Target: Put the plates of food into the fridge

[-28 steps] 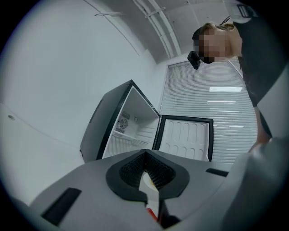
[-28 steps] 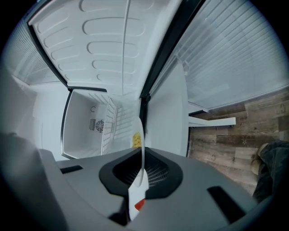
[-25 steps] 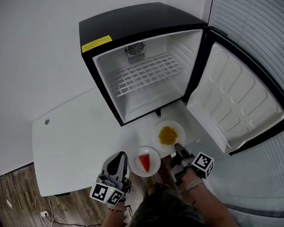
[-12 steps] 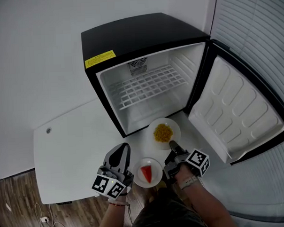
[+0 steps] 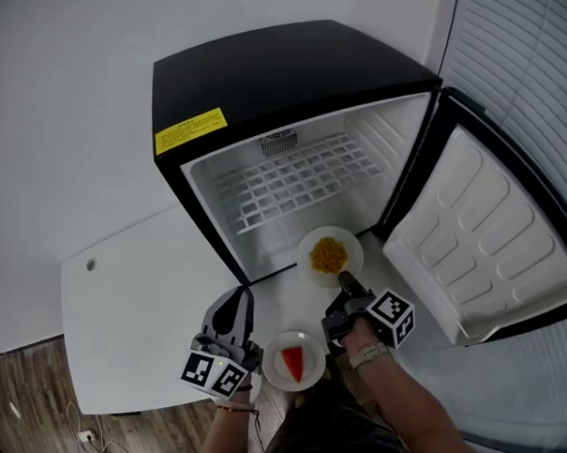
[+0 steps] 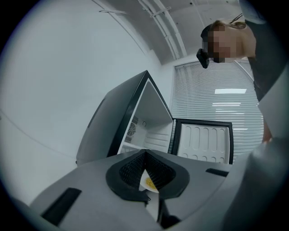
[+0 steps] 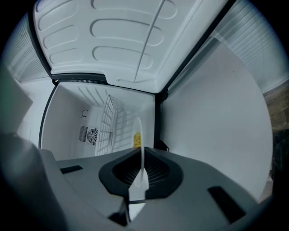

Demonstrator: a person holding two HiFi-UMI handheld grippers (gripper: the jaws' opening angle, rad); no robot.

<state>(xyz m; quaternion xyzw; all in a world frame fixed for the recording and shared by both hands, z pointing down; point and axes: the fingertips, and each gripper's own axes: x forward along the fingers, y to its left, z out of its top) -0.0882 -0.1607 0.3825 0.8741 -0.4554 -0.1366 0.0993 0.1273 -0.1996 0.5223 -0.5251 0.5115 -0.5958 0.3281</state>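
Note:
A white plate (image 5: 352, 246) of yellow corn (image 5: 329, 255) hangs at the mouth of the open black fridge (image 5: 286, 70), low and towards its right side. My right gripper (image 5: 345, 280) is shut on the plate's near rim. In the right gripper view the plate (image 7: 141, 149) stands edge-on between the jaws of that gripper (image 7: 142, 169). A second white plate (image 5: 273, 357) with a red watermelon slice (image 5: 291, 363) lies at the table's front edge. My left gripper (image 5: 241, 296) is beside it on the left, shut and holding nothing, pointing at the fridge.
The fridge door (image 5: 481, 240) is swung wide to the right. A white wire shelf (image 5: 300, 178) crosses the fridge's bare inside. The white table (image 5: 137, 312) reaches out to the left. Window blinds (image 5: 530, 60) are at the right, and wood floor (image 5: 29, 410) lies below left.
My right gripper has carried the corn plate forward from the table to the fridge's mouth. The left gripper and the watermelon plate have stayed at the table's front edge.

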